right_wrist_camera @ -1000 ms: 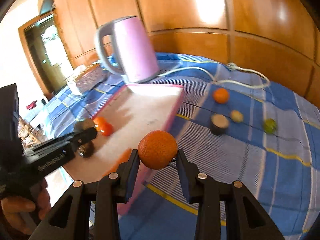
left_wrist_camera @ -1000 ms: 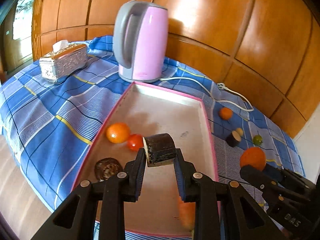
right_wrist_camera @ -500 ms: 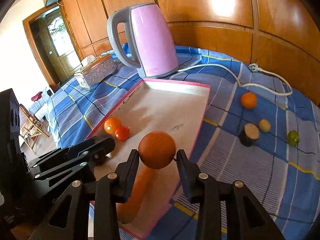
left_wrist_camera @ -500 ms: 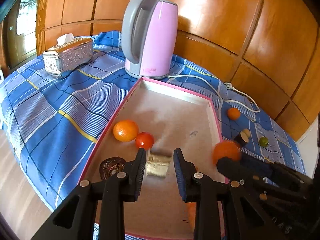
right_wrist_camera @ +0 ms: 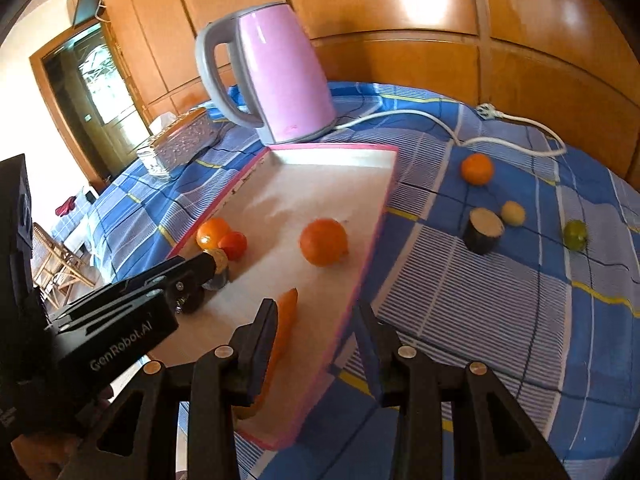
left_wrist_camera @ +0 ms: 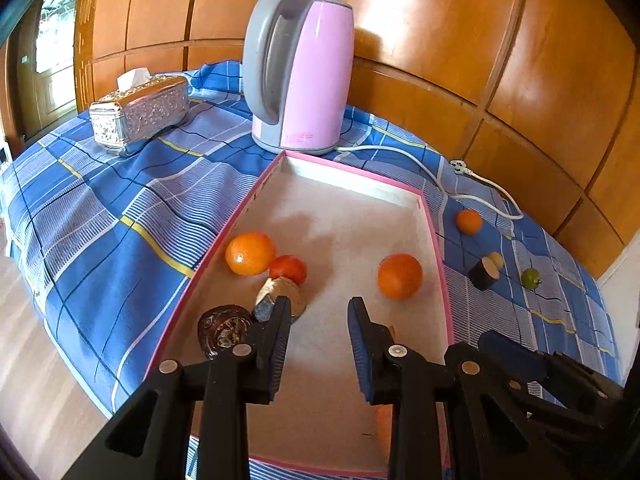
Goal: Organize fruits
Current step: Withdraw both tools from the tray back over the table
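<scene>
A pink-rimmed tray [left_wrist_camera: 436,240] [right_wrist_camera: 376,224] lies on the blue checked cloth. In it lie an orange [left_wrist_camera: 400,276] [right_wrist_camera: 323,241], a second orange [left_wrist_camera: 250,253] [right_wrist_camera: 212,233], a tomato [left_wrist_camera: 288,269] [right_wrist_camera: 233,245], a dark cut eggplant piece [left_wrist_camera: 280,294] [right_wrist_camera: 219,264], a dark round fruit [left_wrist_camera: 222,330] and a carrot [right_wrist_camera: 282,324]. My left gripper [left_wrist_camera: 318,322] is open and empty above the tray's near part. My right gripper [right_wrist_camera: 316,324] is open and empty above the tray's near right rim. Outside on the cloth lie a small orange [left_wrist_camera: 469,222] [right_wrist_camera: 476,169], an eggplant piece [left_wrist_camera: 485,274] [right_wrist_camera: 484,230], a yellow fruit [right_wrist_camera: 513,213] and a green fruit [left_wrist_camera: 531,278] [right_wrist_camera: 575,233].
A pink kettle [left_wrist_camera: 298,72] [right_wrist_camera: 268,76] stands just behind the tray, its white cord [left_wrist_camera: 420,164] [right_wrist_camera: 500,136] running right across the cloth. A silver tissue box [left_wrist_camera: 138,110] [right_wrist_camera: 178,142] sits at the back left. Wooden wall panels rise behind. The table edge drops to the floor on the left.
My left gripper opened and let the eggplant piece down by the tomato. My right gripper opened and the orange it held now lies in the tray. Both pulled back.
</scene>
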Motion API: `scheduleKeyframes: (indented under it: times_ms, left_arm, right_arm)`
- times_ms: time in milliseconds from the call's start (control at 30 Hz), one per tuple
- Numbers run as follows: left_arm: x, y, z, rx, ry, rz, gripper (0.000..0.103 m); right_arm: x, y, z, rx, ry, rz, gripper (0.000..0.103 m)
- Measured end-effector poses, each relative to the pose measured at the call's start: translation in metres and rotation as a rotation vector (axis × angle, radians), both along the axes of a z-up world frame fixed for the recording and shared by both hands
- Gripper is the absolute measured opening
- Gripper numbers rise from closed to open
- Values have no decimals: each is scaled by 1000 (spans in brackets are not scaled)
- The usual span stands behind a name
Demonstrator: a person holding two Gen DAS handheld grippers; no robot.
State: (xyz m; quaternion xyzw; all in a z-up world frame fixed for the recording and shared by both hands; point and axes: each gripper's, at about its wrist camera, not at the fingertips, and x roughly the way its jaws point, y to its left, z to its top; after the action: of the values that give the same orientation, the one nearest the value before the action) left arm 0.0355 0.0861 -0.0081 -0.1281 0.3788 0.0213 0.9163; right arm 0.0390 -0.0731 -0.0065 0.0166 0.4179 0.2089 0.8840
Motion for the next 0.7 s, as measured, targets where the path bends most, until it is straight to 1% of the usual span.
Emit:
scheduleKeyframes:
  times_ms: [233,367,633,700]
  left_arm:
    - [-3,-11,3,14,-15,-36,30]
    - [-5,-19,3,23,-14,-57,30]
    - [-5,-34,4,39,-13,-99,30]
    - [-5,-39,4,43,-14,-112,32]
  right_arm:
    - [-5,-17,-4,-9,1,-83,40]
    - [-8,-25,-4,-12,-6,-106,40]
    - [-10,-39,-11,-8,11,-145,40]
    - [-11,-42,-11,-6,11,-152,40]
